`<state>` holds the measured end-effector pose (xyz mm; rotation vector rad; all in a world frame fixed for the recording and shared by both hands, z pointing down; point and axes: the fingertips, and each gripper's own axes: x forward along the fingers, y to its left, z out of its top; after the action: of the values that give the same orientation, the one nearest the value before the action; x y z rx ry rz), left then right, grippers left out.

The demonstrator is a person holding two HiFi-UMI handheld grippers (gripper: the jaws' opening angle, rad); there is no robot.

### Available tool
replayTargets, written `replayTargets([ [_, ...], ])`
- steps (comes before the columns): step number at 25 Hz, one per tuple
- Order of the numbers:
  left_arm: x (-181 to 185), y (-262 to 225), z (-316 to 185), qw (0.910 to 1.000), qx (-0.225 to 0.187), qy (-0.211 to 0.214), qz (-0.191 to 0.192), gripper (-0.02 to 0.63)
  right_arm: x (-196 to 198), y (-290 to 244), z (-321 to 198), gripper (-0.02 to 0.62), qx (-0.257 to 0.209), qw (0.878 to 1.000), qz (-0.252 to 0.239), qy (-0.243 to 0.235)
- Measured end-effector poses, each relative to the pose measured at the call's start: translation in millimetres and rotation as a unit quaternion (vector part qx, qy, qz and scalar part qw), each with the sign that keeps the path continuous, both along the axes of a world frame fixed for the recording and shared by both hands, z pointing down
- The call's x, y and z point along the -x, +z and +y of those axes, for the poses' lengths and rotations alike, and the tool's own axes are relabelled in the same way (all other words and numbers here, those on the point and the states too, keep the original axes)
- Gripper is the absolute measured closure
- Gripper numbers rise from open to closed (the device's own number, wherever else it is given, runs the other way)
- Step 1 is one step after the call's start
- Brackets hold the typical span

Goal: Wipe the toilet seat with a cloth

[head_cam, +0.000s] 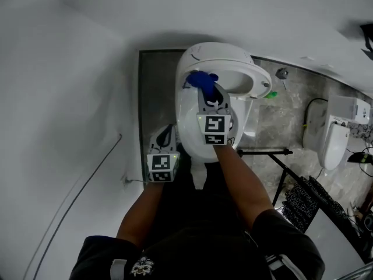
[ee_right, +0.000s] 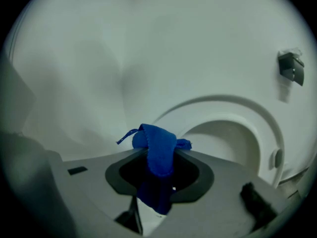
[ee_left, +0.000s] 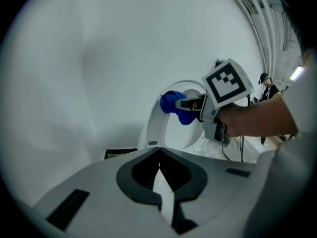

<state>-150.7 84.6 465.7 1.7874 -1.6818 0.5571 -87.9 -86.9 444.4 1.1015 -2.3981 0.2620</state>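
Blue cloth pinched tight in the right gripper, at about 11 o'clock of the toilet seat, close to its rim. Left gripper pressed together with nothing inside, down at 7 o'clock from the bowl and apart from it.

Probably early or in the middle of the work: cloth ready in the grip and brought to the seat, but no wet trace or cleaner patch to prove any part wiped. Likely most of the seat left to do.

Hard to say whether the cloth touches the seat or hangs just over it. Unclear also whether the seat lies flat or stands lifted. Near side of the bowl hidden under the right arm.
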Motion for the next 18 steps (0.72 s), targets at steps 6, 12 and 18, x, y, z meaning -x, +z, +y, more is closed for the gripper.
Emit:
replayTargets([
  [6, -9, -11, -13, 0.9996, -0.008, 0.015, -0.023, 0.597, -21, -48, -24, 0.472, -0.030, 0.999, -0.031, 0.027],
  [12, -28, -20, -22, 0.9990, -0.015, 0.034, -0.024, 0.597, -60, -71, -39, 0.472, -0.046, 0.996, -0.036, 0.064],
  [18, -44, -35, -43, 0.9965, -0.022, 0.062, -0.052, 0.596, -93, -85, -53, 0.472, -0.043, 0.995, -0.033, 0.079],
])
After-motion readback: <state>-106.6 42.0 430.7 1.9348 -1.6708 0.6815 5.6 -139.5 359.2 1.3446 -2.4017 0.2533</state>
